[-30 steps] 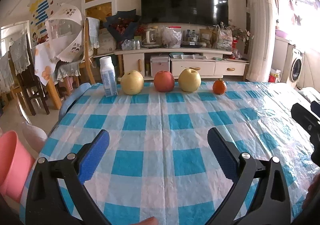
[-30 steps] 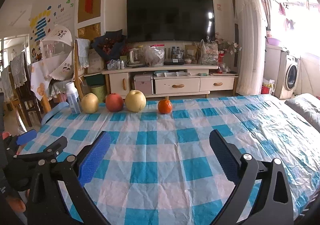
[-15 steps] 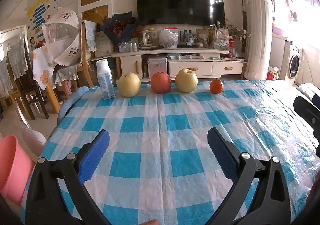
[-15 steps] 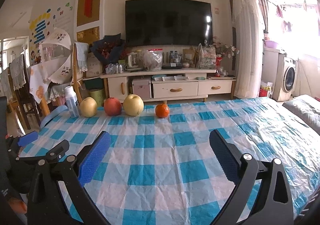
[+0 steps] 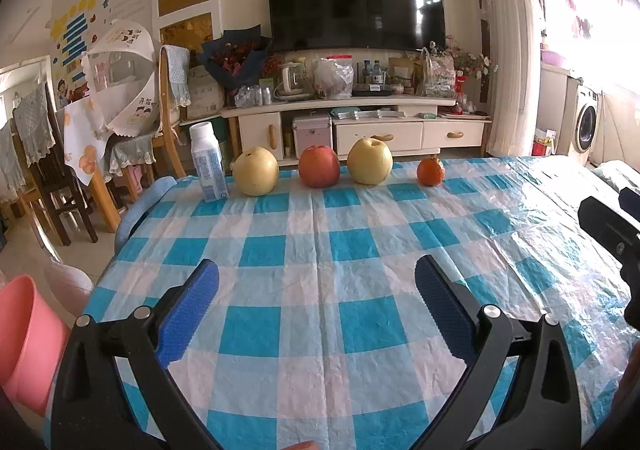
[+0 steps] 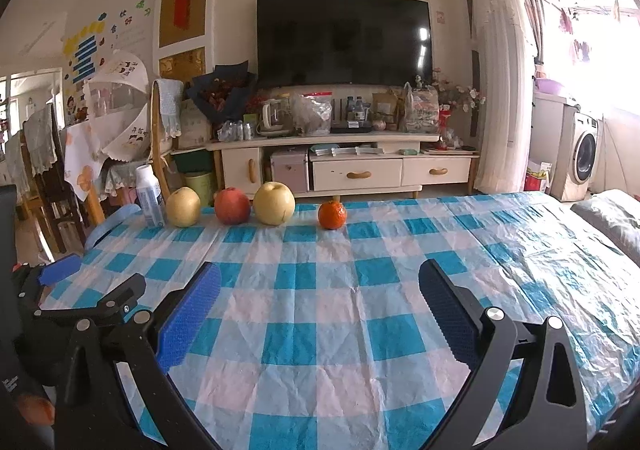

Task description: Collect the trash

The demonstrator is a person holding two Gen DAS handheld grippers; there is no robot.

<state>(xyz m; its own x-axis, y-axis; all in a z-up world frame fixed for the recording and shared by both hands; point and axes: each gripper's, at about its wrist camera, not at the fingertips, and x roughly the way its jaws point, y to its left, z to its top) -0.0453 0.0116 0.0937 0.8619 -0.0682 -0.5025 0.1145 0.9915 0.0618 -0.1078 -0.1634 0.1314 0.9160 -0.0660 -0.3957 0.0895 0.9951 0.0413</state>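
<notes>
Trash for us here is most likely the small white bottle, standing upright at the far left end of a row with a yellow pear just beside it, then a red apple, another pear and a tangerine. We judge the main risk is taking fruit for rubbish, or clipping the near pear and sending it rolling off the far edge of the checked surface. The bottle looks light and tall, so a glancing touch could tip it over. A pink bin sits low beside the surface on our left. Our left fingers are spread wide, holding and touching nothing; our right fingers are likewise wide apart and empty.
</notes>
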